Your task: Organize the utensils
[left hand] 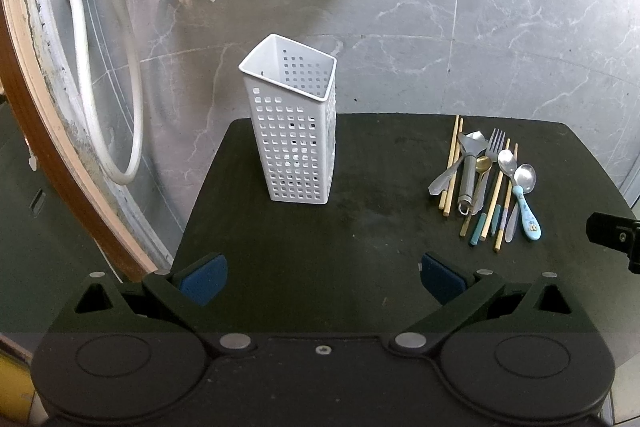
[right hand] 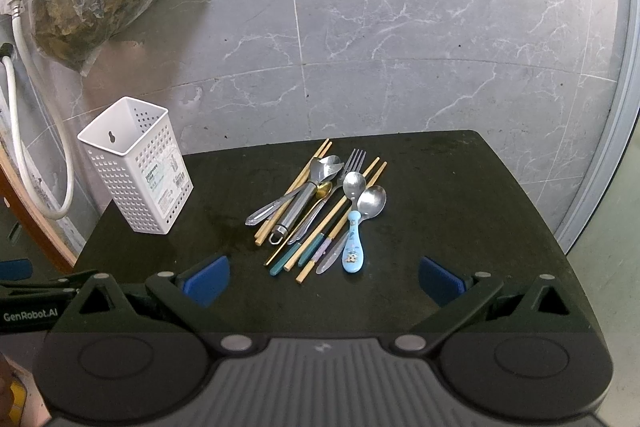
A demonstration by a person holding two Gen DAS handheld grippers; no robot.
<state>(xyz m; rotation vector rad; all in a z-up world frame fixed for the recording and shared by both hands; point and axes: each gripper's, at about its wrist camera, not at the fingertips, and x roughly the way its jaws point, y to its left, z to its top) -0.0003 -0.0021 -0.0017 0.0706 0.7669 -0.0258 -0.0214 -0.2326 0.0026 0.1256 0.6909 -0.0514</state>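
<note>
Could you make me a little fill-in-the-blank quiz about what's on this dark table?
1. The white perforated holder stands upright and has ____ inside.
2. The utensils lie in a pile on the ____ table.
3. The spoon with the cartoon print has a light ____ handle.
4. Both the left gripper and the right gripper are ____.

Missing words: nothing; black; blue; open

"GenRobot.AI" stands on the left tongs (right hand: 28, 315); the caddy's label (right hand: 165, 183) is illegible.
</note>
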